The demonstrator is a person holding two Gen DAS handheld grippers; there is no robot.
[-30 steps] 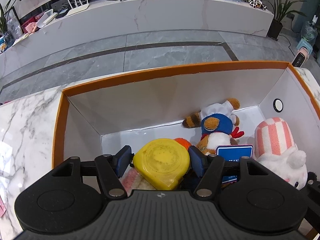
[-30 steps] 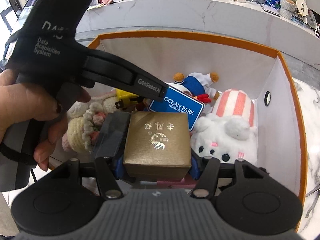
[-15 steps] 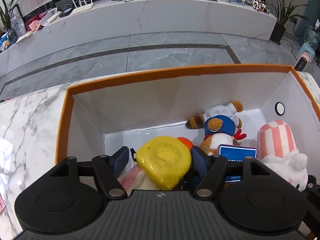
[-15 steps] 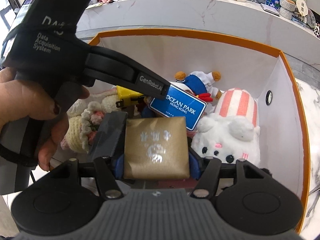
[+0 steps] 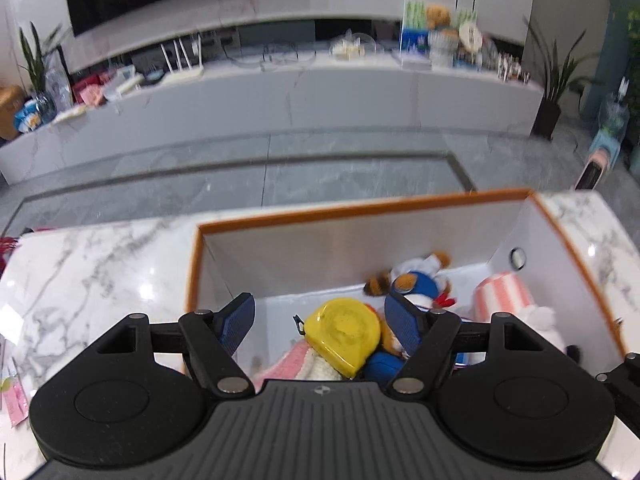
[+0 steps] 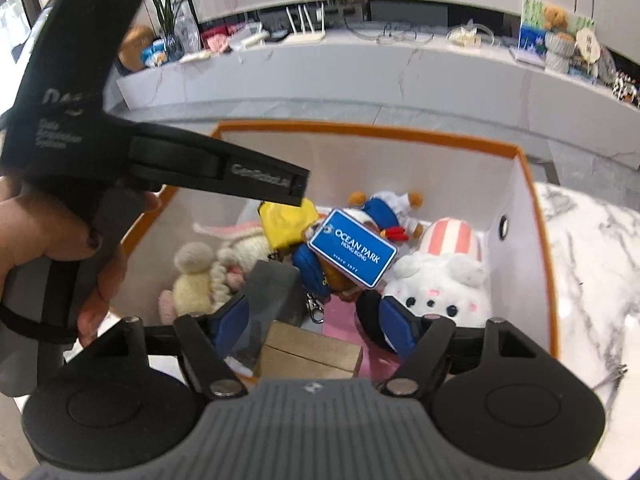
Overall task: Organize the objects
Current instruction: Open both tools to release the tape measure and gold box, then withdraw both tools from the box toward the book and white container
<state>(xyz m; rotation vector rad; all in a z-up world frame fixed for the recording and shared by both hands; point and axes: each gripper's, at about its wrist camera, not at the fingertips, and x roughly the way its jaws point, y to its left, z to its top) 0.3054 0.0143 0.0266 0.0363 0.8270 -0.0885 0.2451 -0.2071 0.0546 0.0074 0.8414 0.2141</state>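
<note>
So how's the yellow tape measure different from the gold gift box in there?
The yellow tape measure is rounded, glossy plastic; the gold gift box is squared and matte. The tape measure lies on the plush toys towards the back, while the gift box sits at the near edge beside a dark grey box. Both lie loose inside the orange-rimmed box, below open grippers.

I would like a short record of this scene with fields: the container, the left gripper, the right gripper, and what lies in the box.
container: orange-rimmed white box on marble table
left gripper: open, jaws just opened, above yellow case
right gripper: open, jaws just opened, gold box released below
contents: plush toys, blue Ocean Park tag
</note>
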